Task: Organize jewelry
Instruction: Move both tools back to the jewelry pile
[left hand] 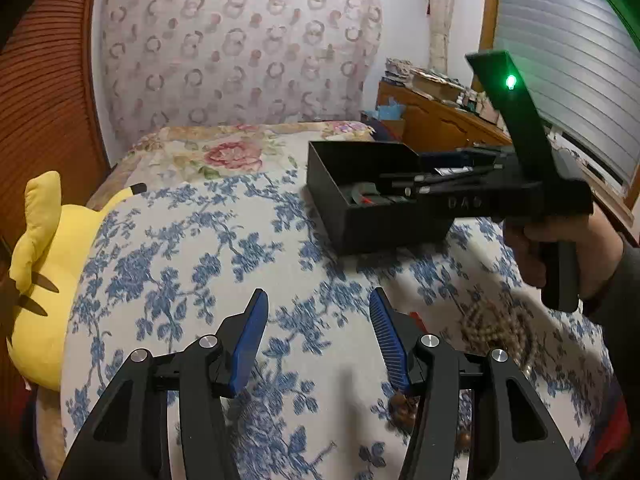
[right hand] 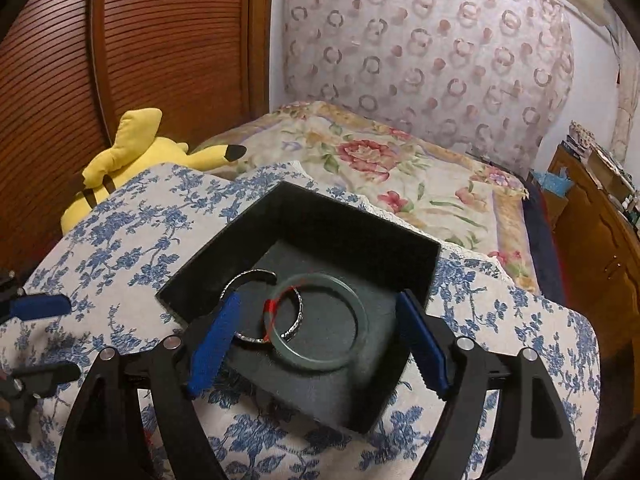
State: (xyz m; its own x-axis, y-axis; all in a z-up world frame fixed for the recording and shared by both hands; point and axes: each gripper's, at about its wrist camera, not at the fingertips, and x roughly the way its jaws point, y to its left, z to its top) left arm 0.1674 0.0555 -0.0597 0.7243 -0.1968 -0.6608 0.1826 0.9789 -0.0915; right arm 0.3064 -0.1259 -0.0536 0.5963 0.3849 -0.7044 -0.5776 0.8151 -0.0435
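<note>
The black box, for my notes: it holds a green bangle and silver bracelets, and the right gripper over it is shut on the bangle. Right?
Not quite. The right wrist view shows the right gripper with jaws wide open over the black box; the green bangle and silver bracelets lie loose inside.

A blue-flowered white cloth (right hand: 120,232) covers the near surface, with a cream blanket bearing red roses (right hand: 384,168) spread beyond it. A yellow plush toy (right hand: 132,148) with black-tipped ears lies at the cloth's left edge, against a slatted wooden panel (right hand: 160,40). A ring-patterned curtain (left hand: 240,40) hangs behind, and a cluttered wooden cabinet (left hand: 436,120) stands at right below a shuttered window (left hand: 568,72).
</note>
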